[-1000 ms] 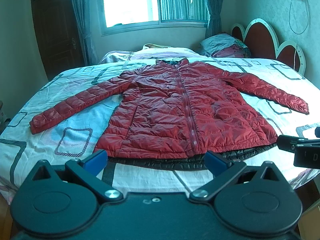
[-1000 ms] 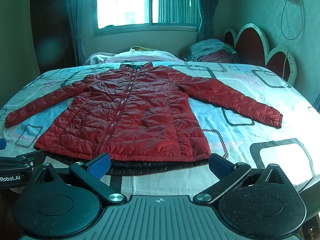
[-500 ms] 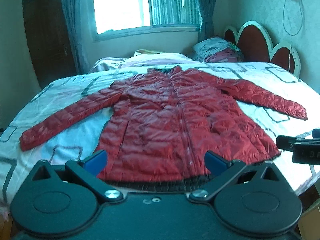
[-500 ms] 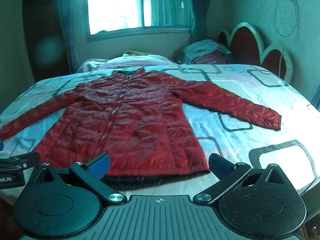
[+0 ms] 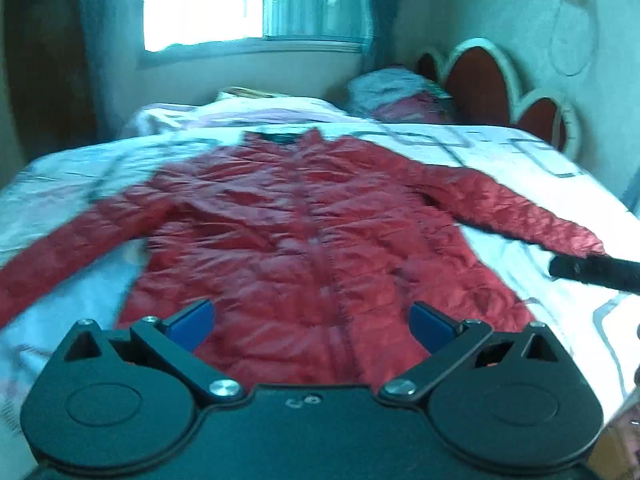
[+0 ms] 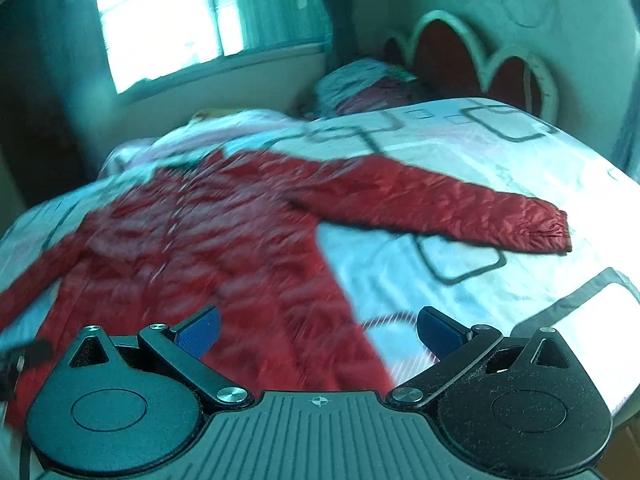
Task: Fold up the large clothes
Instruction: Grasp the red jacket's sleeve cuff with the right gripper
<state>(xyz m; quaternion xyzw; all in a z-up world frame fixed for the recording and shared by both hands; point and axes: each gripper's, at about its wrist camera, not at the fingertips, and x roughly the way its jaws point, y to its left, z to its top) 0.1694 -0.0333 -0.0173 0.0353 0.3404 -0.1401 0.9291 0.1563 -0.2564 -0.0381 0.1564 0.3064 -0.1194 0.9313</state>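
Moved since earlier: both hand-held grippers have pushed in over the bed, so the jacket hem that showed in front of the fingers a second ago now sits under them.
Bed (image 5: 520, 152): biggest thing here, white cover with grey square outlines, scalloped headboard (image 5: 492, 84) at the far right.
Jacket (image 5: 304, 232): red quilted puffer, lying flat front-up on the bed, zip down the middle, collar toward the window (image 5: 208, 0), both sleeves spread out to the sides.
Right sleeve (image 6: 460, 208): stretched toward the headboard side, cuff resting on the cover.
Left hand-held gripper (image 5: 312, 322): jaws wide apart, nothing in them, hanging over the lower middle of the jacket.
Right hand-held gripper (image 6: 318, 328): also spread and empty, over the jacket's right lower edge where it meets the cover.
Hard to see: both views are motion-blurred; the hem is hidden behind the gripper bodies, and the left sleeve is cut off at the frame edge.
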